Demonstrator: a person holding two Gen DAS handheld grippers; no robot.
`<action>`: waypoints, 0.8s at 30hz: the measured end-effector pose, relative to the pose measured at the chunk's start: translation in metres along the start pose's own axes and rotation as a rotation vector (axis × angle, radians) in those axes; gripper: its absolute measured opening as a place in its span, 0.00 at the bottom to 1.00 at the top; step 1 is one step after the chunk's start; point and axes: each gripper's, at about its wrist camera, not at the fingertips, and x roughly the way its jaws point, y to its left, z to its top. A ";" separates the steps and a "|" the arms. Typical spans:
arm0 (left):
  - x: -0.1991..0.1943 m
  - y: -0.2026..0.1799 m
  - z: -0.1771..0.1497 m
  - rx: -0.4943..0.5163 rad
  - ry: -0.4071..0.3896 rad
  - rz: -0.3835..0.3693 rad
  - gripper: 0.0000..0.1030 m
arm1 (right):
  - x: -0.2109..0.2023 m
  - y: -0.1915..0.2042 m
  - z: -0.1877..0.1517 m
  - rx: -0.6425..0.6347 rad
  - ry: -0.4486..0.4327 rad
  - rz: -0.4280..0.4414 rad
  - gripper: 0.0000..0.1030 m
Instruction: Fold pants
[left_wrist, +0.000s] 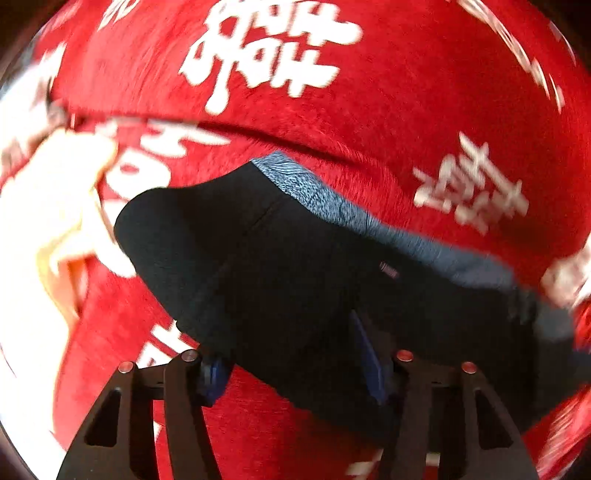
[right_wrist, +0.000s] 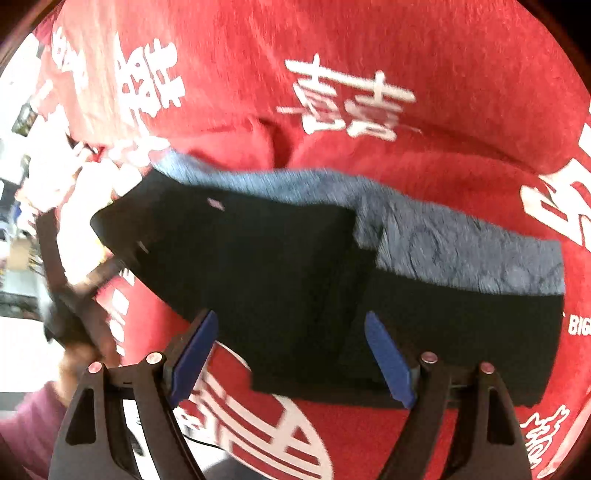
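Right wrist: folded pants (right_wrist: 280, 266) on blanket (right_wrist: 406, 155)

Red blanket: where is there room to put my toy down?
Free red blanket lies beyond the pants' blue-grey waistband, and near the right claw. The middle is crowded by pants.

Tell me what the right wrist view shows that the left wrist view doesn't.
Only the right wrist view shows the other gripper at the left edge and the pants' squared-off right end with its wide blue-grey band. Only the left wrist view shows a pale cloth at the left. Both show folded dark pants on a red blanket and open blue-padded fingers.
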 end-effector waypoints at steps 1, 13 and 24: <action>0.000 -0.002 -0.002 0.028 -0.001 0.018 0.57 | -0.003 0.002 0.011 0.003 -0.007 0.038 0.84; -0.002 -0.017 -0.015 0.187 -0.057 0.091 0.57 | 0.044 0.134 0.100 -0.407 0.183 0.112 0.99; -0.004 -0.039 -0.025 0.329 -0.108 0.181 0.57 | 0.113 0.233 0.143 -0.491 0.486 0.144 0.99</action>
